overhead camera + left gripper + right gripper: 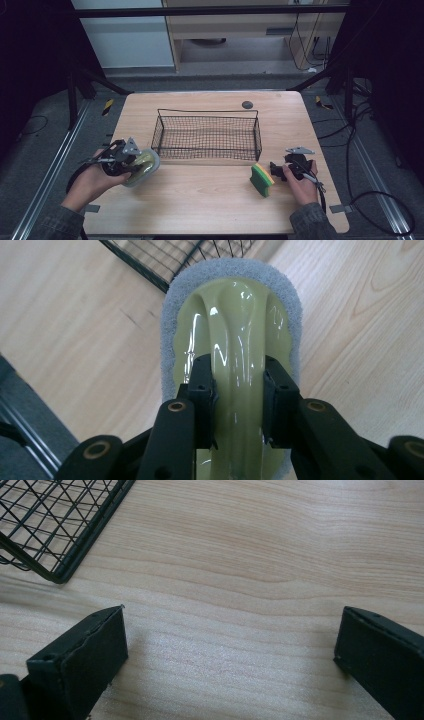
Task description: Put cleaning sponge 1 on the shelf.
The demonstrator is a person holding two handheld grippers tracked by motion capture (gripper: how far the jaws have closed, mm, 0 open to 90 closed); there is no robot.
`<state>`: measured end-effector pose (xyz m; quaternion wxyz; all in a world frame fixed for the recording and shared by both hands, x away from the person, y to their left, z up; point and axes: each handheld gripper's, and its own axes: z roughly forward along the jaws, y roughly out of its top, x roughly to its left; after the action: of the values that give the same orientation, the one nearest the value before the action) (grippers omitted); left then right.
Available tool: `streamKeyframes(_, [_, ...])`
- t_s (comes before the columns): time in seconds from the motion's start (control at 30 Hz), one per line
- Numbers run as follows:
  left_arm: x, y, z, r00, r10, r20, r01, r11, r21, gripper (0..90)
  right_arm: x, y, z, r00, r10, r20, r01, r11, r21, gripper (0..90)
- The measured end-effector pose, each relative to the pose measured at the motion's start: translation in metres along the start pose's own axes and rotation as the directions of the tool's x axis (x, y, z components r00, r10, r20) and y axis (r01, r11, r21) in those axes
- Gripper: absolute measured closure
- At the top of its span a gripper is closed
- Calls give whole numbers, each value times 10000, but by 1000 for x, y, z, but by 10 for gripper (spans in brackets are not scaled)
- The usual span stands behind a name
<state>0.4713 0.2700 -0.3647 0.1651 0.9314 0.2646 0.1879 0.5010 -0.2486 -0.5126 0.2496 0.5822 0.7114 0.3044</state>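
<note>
Pointing basketward, scrubber (pixel 232 340) lies lengthwise between left tongs (pixel 239 400).

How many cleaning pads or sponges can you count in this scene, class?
2. A grey scrubbing pad with a yellowish handle sits clamped in the left gripper; a green and yellow sponge stands on edge on the table beside the right gripper.

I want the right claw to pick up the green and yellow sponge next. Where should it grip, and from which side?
The sponge stands on its narrow edge beside the open right claw. Probably best to come down from above and pinch its two broad faces, green and yellow; the thin width should fit between the jaws.
</note>
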Motion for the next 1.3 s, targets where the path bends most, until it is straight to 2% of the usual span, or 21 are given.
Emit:
streamKeyframes(0.1, [0,8,-8,9992,201,-345,-210,9995,-251,706,0,-1,0,10000,-64,-28,64,10000,-6,8])
streamKeyframes(0.23, [-1,13,-11,9985,263,-489,-288,9982,-521,706,-1,-1,-1,9998,-160,-138,160,9999,13,9])
streamKeyframes(0.4, [2,25,-16,9943,768,-736,-799,9960,-401,706,-1,-2,-2,9995,-247,-212,247,9997,-13,10])
streamKeyframes(0.53, [5,39,-21,9883,1168,-984,-1194,9926,-214,706,-1,-2,-2,9991,-297,-287,297,9996,-24,10])
streamKeyframes(0.6, [8,47,-24,9843,1348,-1139,-1375,9904,-158,707,-2,-2,-2,9991,-317,-299,316,9995,-24,10])
streamKeyframes(0.67, [9,54,-25,9746,1765,-1375,-1800,9836,-127,706,-2,-2,-2,9990,-309,-308,308,9995,-20,10])
streamKeyframes(0.7, [9,54,-25,9746,1765,-1375,-1800,9836,-127,706,-2,-2,-2,9990,-314,-309,313,9995,-22,10])
streamKeyframes(0.73, [8,60,-23,9679,2002,-1522,-2065,9781,-266,707,-2,-2,-2,9990,-307,-321,307,9995,-25,10])
streamKeyframes(0.83, [8,64,-21,9646,2142,-1540,-2213,9747,-304,706,-2,-2,-2,9990,-314,-333,314,9995,-25,10])
streamKeyframes(0.87, [9,72,-21,9589,2373,-1555,-2466,9682,-428,706,-2,-2,-2,9989,-325,-343,324,9995,-25,10])
streamKeyframes(0.97, [12,81,-21,9506,2631,-1644,-2730,9612,-403,706,-2,-2,-2,9987,-366,-368,365,9993,-30,11])
streamKeyframes(1.17, [21,99,-15,9412,2940,-1665,-3062,9506,-521,706,-7,-2,-2,9975,-514,-480,512,9987,-53,11])
streamKeyframes(1.3, [27,109,-12,9316,3245,-1636,-3367,9401,-531,706,-11,-3,-3,9982,-441,-401,440,9990,-39,12])
